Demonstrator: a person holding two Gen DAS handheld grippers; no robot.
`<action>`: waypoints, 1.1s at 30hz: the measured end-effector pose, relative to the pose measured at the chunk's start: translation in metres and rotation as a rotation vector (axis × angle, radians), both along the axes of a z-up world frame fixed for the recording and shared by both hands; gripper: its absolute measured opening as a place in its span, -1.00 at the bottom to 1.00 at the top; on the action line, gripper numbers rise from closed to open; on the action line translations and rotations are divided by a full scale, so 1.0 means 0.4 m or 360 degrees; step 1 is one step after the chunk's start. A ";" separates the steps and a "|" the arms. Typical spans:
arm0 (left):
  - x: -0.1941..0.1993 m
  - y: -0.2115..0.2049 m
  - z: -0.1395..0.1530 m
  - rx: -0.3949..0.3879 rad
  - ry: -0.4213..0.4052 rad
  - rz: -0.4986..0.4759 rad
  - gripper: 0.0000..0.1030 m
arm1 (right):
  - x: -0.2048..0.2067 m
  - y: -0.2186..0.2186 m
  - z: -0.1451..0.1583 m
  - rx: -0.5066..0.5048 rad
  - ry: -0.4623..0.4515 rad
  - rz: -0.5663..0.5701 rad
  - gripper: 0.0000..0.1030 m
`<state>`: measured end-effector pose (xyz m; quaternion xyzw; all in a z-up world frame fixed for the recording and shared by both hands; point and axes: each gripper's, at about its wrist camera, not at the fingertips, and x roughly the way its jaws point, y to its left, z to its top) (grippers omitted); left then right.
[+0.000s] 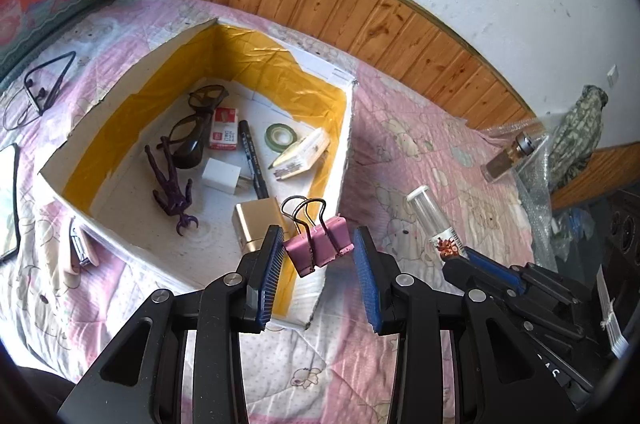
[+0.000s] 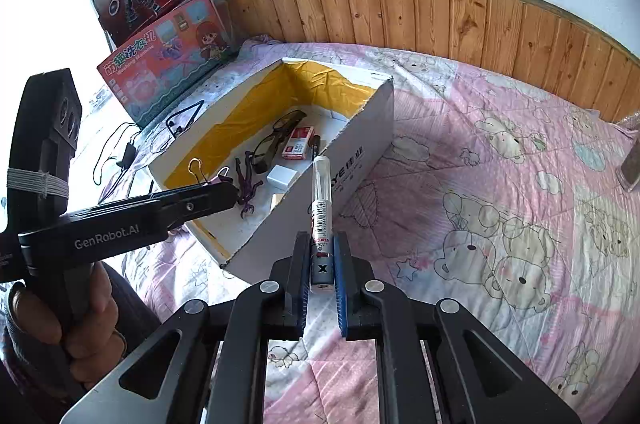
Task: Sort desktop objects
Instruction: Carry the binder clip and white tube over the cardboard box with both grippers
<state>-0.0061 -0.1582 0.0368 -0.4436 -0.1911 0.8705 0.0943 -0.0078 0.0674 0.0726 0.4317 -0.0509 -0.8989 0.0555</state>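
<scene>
Left gripper [image 1: 320, 260] jaws spread wide, ribbed blue pads clear of the pink binder clip [image 1: 318, 248] between them, wire loops up, over the near rim of the white cardboard box [image 1: 120, 95] with its glossy yellow lining. Right gripper [image 2: 322, 264] clamped on a clear-capped cylindrical tube [image 2: 322, 207] pointing to 12 o'clock, beside the box's outer wall. Quilted pink bedspread [image 2: 480, 183] beneath.

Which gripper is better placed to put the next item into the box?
Right. The left gripper is open, its pink binder clip loose between the fingers above the box. The right gripper grips the glue stick beside the box wall.
</scene>
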 end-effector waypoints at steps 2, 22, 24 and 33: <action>-0.003 -0.006 0.001 -0.0016 0.0000 0.0006 -0.28 | -0.009 -0.015 0.005 0.0008 0.0004 0.0023 -0.76; -0.099 -0.115 0.046 -0.0070 0.0032 0.0083 -0.28 | -0.136 -0.118 0.060 0.0097 0.0047 0.0170 -0.76; -0.113 -0.126 0.054 -0.0086 0.0041 0.0093 -0.28 | -0.153 -0.123 0.060 0.0101 0.0043 0.0178 -0.76; -0.167 -0.181 0.020 -0.0049 -0.0031 0.0126 -0.28 | -0.230 -0.135 0.049 0.0125 0.0010 0.0206 -0.76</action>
